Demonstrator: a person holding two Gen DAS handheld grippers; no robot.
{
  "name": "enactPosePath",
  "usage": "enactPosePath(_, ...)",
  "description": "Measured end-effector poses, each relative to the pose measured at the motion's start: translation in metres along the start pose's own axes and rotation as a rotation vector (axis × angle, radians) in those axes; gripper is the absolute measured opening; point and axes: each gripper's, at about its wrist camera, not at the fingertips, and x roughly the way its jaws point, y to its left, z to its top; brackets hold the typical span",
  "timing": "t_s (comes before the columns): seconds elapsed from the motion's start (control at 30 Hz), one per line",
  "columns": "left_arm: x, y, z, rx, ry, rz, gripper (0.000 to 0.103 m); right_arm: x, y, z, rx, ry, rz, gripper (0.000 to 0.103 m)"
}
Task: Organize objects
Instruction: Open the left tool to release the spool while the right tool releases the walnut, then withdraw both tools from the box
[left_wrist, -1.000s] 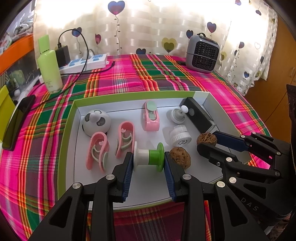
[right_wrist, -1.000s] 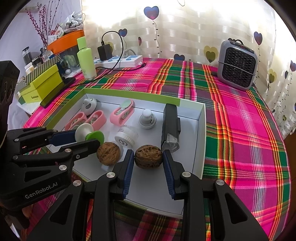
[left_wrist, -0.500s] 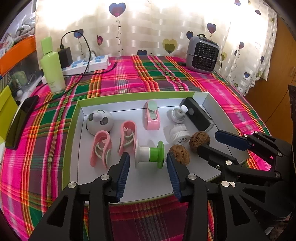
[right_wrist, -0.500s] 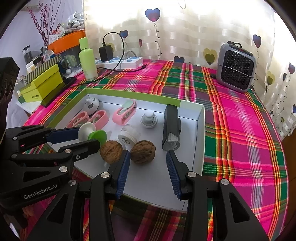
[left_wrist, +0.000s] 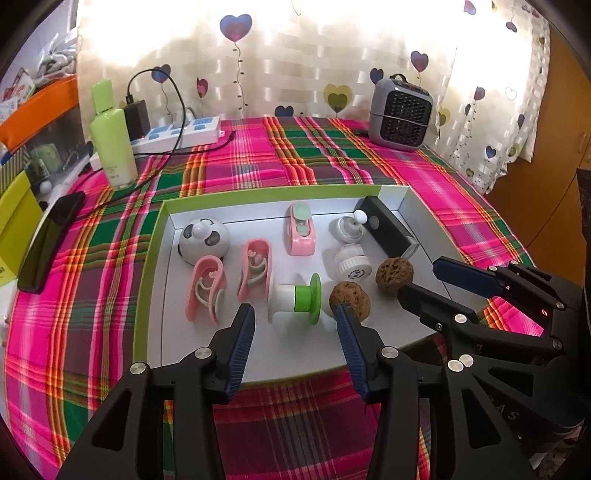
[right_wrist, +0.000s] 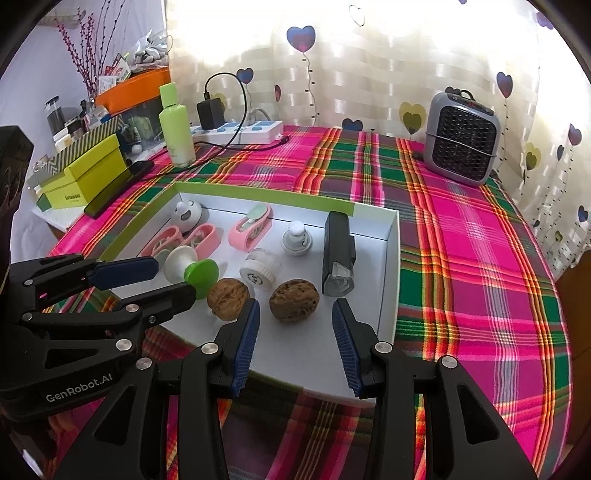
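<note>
- On the plaid tablecloth (left_wrist: 332, 158), before heart-print curtains (right_wrist: 369, 55), sits a white tray (left_wrist: 417, 206).
- My left gripper (left_wrist: 295, 332) gapes wide behind the green spool (left_wrist: 295, 299).
- My right gripper (right_wrist: 295, 332) spreads wide, a walnut (right_wrist: 294, 300) just ahead.

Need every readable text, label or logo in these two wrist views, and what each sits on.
"GenRobot.AI": white print on the body of the left gripper, right wrist view.
"AS": end of a faint word on the body of the right gripper, left wrist view; the rest is unreadable.
Yellow-green box: small dark print on its side, too blurred to read.
Green bottle: small label print, too small to read.
</note>
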Motion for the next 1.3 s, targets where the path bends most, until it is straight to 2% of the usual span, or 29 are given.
enactPosePath(0.37,-0.019,-0.001,-0.01,-0.02,-0.029,0.019,0.046,-0.019,0.001,-0.008,0.029,-0.029,0.007,0.042)
enactPosePath(0.67,-0.037,-0.006,-0.026,-0.031,-0.064,0.051,0.046,-0.035,0.003,-0.019,0.053,-0.046,0.017,0.042)
enactPosePath(0.73,-0.042,-0.008,-0.029,-0.02,-0.085,0.082,0.046,-0.039,0.005,-0.021,0.049,-0.053,0.018,0.042)
enactPosePath(0.9,-0.049,-0.008,-0.039,-0.044,-0.099,0.085,0.046,-0.045,0.011,-0.027,0.043,-0.058,0.03,0.042)
enactPosePath(1.3,-0.04,-0.002,-0.063,-0.07,-0.044,0.121,0.046,-0.032,0.02,-0.045,0.037,0.019,0.011,0.043)
